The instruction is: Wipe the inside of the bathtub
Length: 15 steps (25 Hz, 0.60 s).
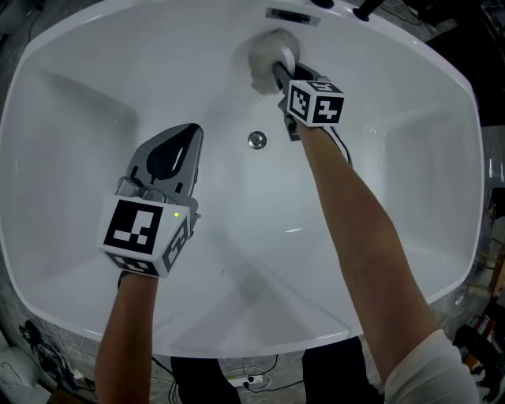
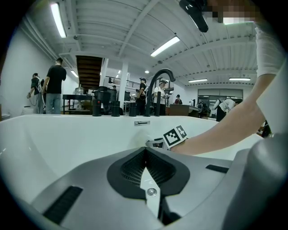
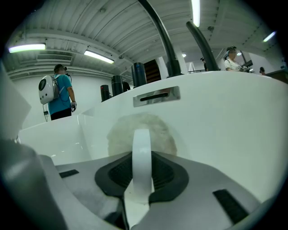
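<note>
— Nearest the front rim, left gripper (image 1: 192, 131)?
— Jaws together, nothing between them, held over the bathtub (image 1: 79, 158) floor.
— Further in?
— Drain (image 1: 256, 140), uncovered. Beyond it, the right gripper (image 1: 280, 72) is clamped on a white handle (image 3: 142, 152). Its fluffy pad (image 1: 268, 54) presses the far wall, just below the overflow plate (image 1: 293, 14).
</note>
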Tool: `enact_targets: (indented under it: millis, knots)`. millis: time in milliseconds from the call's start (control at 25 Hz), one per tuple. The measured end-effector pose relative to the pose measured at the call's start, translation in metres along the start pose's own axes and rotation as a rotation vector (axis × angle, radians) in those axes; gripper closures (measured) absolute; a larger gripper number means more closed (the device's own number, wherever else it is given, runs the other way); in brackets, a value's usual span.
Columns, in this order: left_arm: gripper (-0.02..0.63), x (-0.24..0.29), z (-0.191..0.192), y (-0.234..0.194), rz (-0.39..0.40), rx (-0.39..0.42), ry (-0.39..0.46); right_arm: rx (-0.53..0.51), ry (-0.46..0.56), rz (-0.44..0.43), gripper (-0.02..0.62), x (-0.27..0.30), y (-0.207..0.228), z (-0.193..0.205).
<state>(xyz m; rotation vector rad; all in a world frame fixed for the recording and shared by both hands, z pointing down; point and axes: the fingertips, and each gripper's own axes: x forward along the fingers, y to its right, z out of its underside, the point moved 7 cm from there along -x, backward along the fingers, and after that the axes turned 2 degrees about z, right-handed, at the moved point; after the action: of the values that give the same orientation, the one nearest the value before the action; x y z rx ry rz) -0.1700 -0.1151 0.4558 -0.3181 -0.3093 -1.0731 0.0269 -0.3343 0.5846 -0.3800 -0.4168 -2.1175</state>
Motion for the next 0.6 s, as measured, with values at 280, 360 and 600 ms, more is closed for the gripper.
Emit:
enact_targets:
  millis: [280, 360, 600]
  knots:
    - [0.597, 0.044, -0.012, 0.044, 0.053, 0.017, -0.001, 0.007, 0.002, 0.019, 0.505, -0.029, 0.057, 0.005]
    - [0.597, 0.062, -0.017, 0.06, 0.061, 0.019, 0.0, 0.004, 0.0, 0.013, 0.505, -0.035, 0.076, 0.008]
    - [0.597, 0.097, -0.024, 0.09, 0.082, 0.037, -0.013, 0.021, 0.017, 0.021, 0.505, -0.053, 0.111, 0.011]
